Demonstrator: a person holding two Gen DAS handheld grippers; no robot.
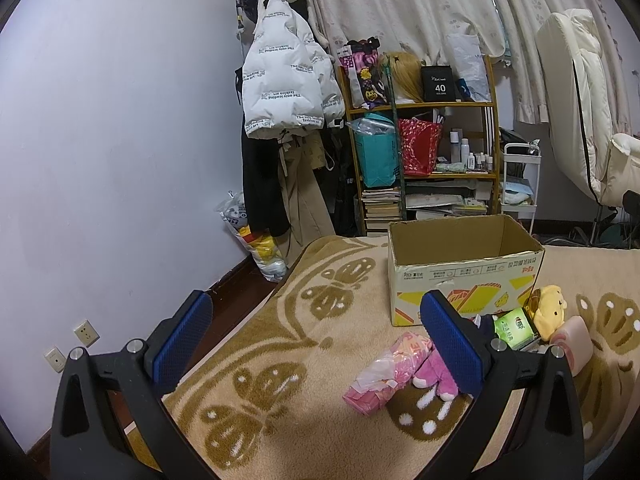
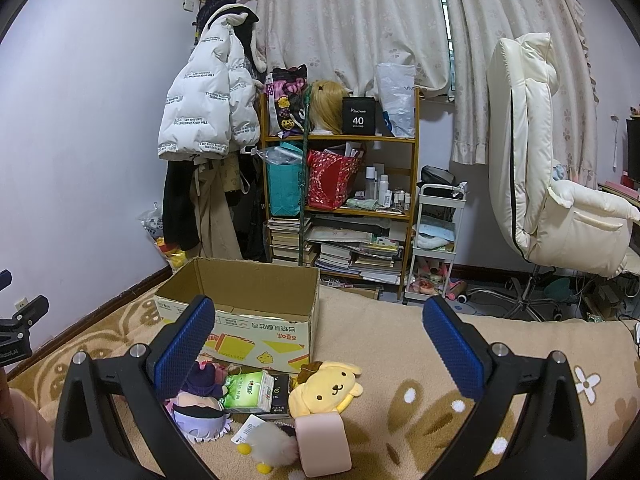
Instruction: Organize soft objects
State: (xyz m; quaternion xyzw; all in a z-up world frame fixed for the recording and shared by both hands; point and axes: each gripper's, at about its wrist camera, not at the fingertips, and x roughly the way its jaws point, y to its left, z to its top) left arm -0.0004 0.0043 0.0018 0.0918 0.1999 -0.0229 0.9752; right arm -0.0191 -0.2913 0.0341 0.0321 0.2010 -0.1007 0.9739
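Both tools are held above a bed covered by a tan blanket [image 1: 280, 344] with brown butterfly patterns, and both are released, their blue-padded fingers spread wide with nothing between them. The left tool [image 1: 316, 344] hangs over the blanket near the wall side, with a pink plastic packet [image 1: 380, 376] and a pink plush toy [image 1: 434, 374] lying just beside its right finger. The right tool [image 2: 320, 344] hovers in front of an open cardboard box [image 2: 256, 320] that stands upright on the bed with its flaps up; only a pale strip of its inside shows over the near wall. The soft things lie in a loose cluster on the blanket in front of the box, outside it: a yellow dog plush [image 2: 326, 386] just beside a green tissue pack [image 2: 248, 390], a purple-haired doll [image 2: 200, 404] partly hidden behind the right tool's left finger, a pale fluffy chick-like toy [image 2: 266, 446] with a paper tag, and a pink cylinder-shaped cushion [image 2: 324, 442] touching the dog plush. Beyond the bed stand a wooden shelf [image 2: 340, 200] crowded with bags, bottles and books, a white puffer jacket [image 2: 204, 108] hanging by the wall, and a cream office chair [image 2: 544, 184].
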